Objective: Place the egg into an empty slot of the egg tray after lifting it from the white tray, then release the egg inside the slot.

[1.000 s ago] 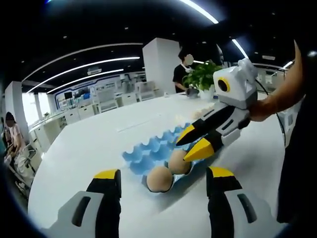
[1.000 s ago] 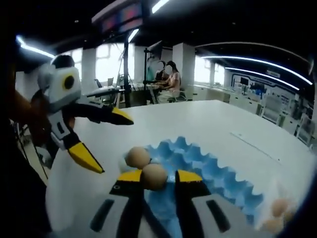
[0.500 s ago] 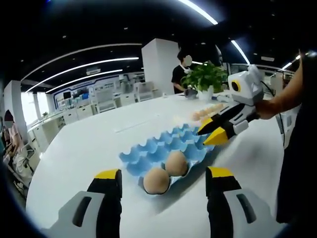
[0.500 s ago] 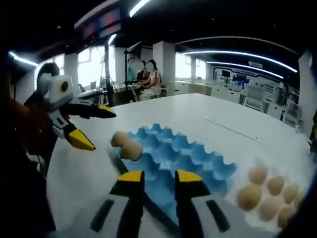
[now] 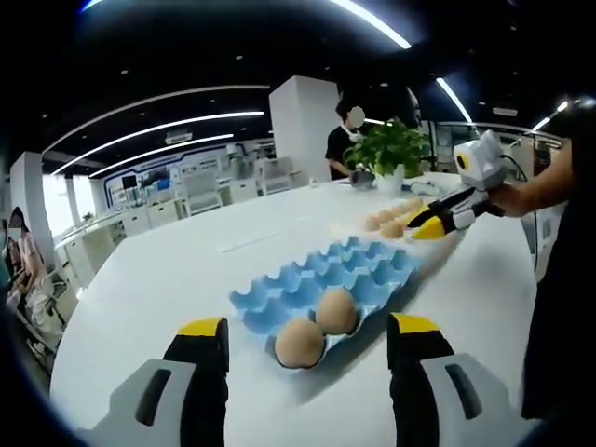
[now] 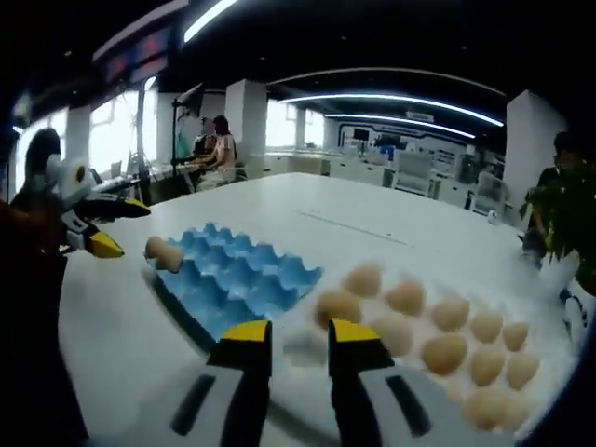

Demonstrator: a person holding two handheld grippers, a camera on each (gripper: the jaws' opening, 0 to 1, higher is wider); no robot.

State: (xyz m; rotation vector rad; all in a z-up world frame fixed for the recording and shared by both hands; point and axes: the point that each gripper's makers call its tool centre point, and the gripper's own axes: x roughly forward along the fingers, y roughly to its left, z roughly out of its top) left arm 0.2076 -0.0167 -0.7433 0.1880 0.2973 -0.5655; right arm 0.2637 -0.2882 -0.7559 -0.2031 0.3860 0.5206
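- Blue moulded pulp egg tray [image 5: 328,279] on white tabletop [image 5: 168,279]; two brown eggs [image 5: 318,326] seated in adjacent slots at one end, remaining slots vacant.
- Same tray [image 6: 233,275] in right gripper view, both eggs [image 6: 163,253] at far-left end.
- Loose brown eggs [image 6: 447,326] grouped in white tray [image 6: 307,346] beside blue tray.
- Left gripper [image 5: 303,328]: yellow-tipped black jaws spread wide, holding nothing, just short of the two eggs.
- Right gripper [image 6: 300,331]: jaws a narrow gap apart, holding nothing, above white tray edge; seen also at [image 5: 430,222].
- Green potted plant [image 5: 389,149] at far table end.
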